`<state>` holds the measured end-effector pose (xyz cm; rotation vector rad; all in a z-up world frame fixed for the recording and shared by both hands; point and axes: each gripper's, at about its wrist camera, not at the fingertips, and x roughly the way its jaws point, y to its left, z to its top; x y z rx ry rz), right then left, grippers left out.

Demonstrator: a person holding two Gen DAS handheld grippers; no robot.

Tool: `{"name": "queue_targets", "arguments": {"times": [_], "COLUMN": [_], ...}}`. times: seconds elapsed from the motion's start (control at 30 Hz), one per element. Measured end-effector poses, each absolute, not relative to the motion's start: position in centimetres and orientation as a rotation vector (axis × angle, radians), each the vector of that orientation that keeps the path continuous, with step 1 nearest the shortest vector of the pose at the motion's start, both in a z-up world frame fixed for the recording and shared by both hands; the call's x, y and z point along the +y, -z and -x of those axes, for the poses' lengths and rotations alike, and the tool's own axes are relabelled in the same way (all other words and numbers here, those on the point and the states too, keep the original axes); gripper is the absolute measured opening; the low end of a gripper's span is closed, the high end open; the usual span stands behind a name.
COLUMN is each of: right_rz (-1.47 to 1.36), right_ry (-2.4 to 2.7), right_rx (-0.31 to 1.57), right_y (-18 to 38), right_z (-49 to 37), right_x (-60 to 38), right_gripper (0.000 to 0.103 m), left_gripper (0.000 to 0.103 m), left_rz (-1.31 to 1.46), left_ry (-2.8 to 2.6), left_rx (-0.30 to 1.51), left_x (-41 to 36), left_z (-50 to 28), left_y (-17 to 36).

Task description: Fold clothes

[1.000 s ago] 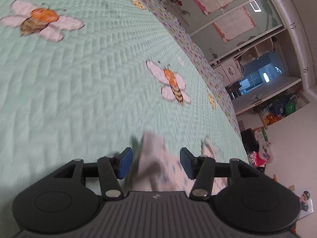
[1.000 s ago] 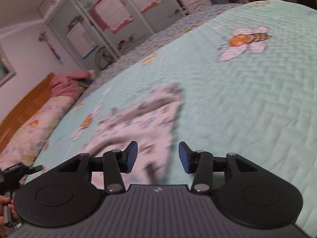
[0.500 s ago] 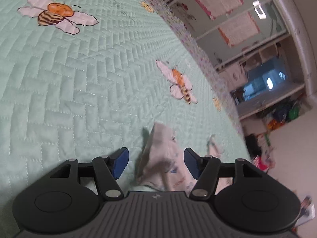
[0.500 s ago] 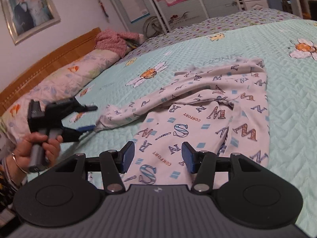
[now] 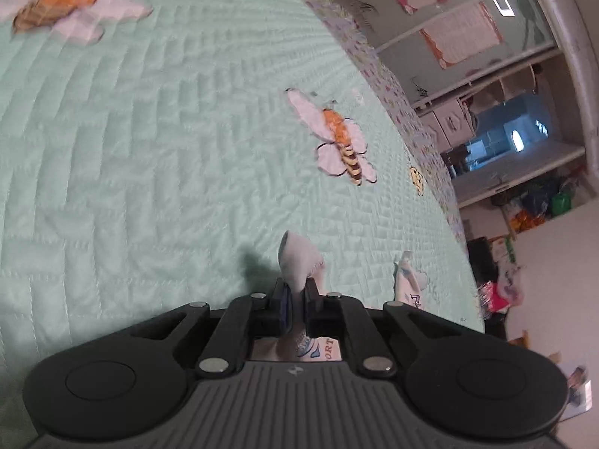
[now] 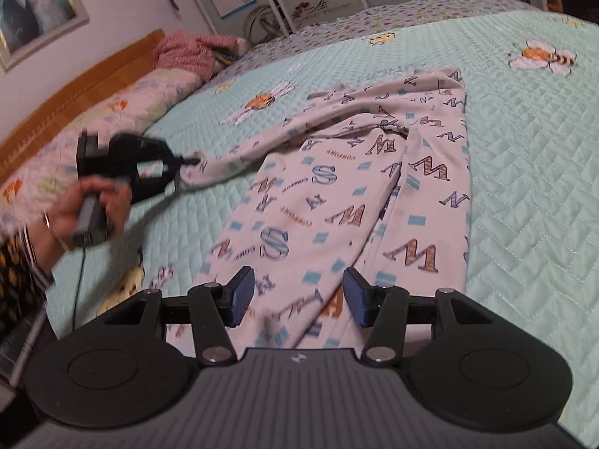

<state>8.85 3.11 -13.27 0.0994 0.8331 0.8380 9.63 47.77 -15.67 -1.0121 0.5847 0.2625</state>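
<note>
Letter-print garment (image 6: 374,187) lies spread on the mint quilted bedspread (image 6: 524,172), body flat, one long sleeve pulled out sideways toward the headboard side. Our left gripper (image 6: 179,161) has that sleeve's cuff: jaws closing, pads already pinched on the fabric, a tuft (image 5: 297,262) sticking out past the left gripper (image 5: 294,305) tips in the left wrist view. Left hand (image 6: 86,209) wraps the handle, blurred. Our right gripper (image 6: 297,295) sits over the near hem, jaws parted about halfway, pads clear of the cloth, nothing clamped. Bee appliqués (image 5: 338,142) dot the spread. Pink bundle (image 6: 191,52) sits by the wooden headboard (image 6: 86,86); framed photo (image 6: 33,3) on the wall.
</note>
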Motion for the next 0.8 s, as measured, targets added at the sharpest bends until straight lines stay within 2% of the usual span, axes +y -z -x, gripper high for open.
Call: {"name": "queue_targets", "arguments": {"times": [0.2, 0.33, 0.43, 0.47, 0.53, 0.8], "right_rz": [0.085, 0.361, 0.569, 0.637, 0.769, 1.032], "right_ry": [-0.827, -0.756, -0.728, -0.717, -0.694, -0.748], "right_rx": [0.776, 0.541, 0.410, 0.365, 0.281, 0.248], "right_y": [12.0, 10.3, 11.1, 11.4, 12.0, 15.4], "right_z": [-6.9, -7.6, -10.1, -10.9, -12.7, -16.6], "right_x": [3.5, 5.8, 9.1, 10.1, 12.2, 15.5], "right_gripper": [0.054, 0.054, 0.053, 0.051, 0.033, 0.031], "left_gripper": [0.007, 0.007, 0.007, 0.007, 0.007, 0.007], "left_rz": [0.922, 0.981, 1.030, 1.045, 1.068, 1.069], "left_ry": [-0.180, -0.154, -0.146, -0.144, -0.137, -0.099], "left_rx": [0.575, 0.571, 0.573, 0.577, 0.584, 0.602], "left_x": [47.1, 47.1, 46.9, 46.9, 46.8, 45.9], "left_z": [-10.4, -11.6, -13.1, -13.5, -14.2, -17.4], "left_y": [9.2, 6.5, 5.1, 4.7, 4.0, 1.3]}}
